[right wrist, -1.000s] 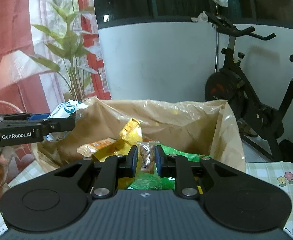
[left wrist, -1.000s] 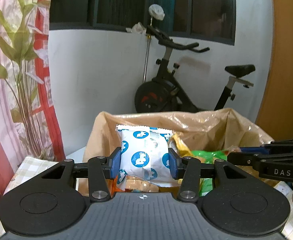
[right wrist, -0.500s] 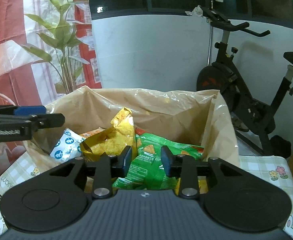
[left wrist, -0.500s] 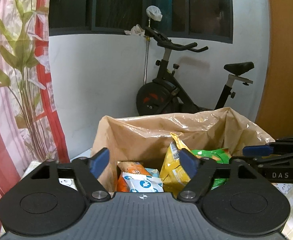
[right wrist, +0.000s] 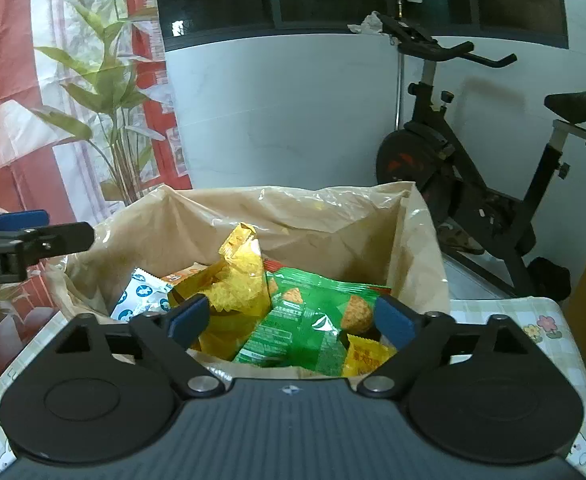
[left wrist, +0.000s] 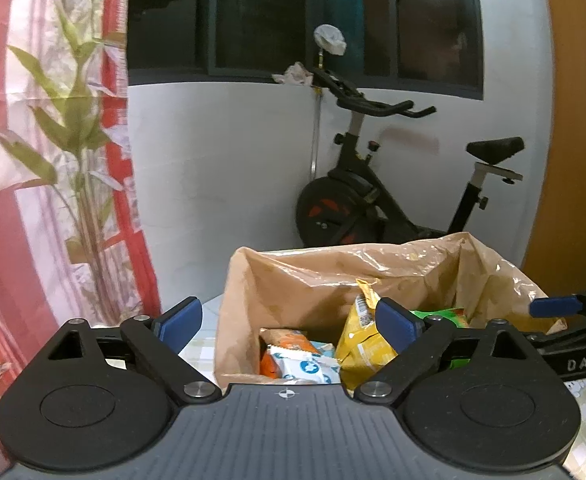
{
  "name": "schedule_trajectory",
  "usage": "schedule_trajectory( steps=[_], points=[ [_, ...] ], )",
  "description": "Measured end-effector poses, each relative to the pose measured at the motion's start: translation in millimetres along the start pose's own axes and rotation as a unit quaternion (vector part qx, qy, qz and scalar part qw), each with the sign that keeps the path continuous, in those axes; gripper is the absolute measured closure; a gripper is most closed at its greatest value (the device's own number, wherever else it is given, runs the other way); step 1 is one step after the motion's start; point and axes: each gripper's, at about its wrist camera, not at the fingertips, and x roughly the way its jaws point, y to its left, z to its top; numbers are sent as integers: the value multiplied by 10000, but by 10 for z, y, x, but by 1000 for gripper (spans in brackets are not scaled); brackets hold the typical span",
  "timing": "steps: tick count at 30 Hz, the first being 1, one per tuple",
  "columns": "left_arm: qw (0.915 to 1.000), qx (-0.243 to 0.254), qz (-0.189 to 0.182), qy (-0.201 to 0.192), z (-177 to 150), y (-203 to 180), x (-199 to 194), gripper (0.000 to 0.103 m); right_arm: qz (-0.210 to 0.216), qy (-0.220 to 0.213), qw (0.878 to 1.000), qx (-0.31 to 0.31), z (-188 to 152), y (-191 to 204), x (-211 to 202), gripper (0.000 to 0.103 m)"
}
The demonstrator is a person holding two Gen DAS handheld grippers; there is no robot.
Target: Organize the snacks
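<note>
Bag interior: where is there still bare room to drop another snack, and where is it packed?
Free: the back of the bag, behind the yellow packet. Crowded: the front, where the blue-white packet, yellow packet and green packet overlap.

white wall (left wrist: 221, 168) | dark window (left wrist: 261, 16) | exercise bike (left wrist: 373, 200) | floral curtain (left wrist: 53, 120)
</note>
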Motion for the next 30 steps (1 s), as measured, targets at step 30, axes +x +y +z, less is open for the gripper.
schedule_trajectory(
  steps=[30],
  points=[
    [9978,-177,575,-291,-106,-115,-1020,8,-515,-588,9969,79,-169,308,-1060,0]
  ],
)
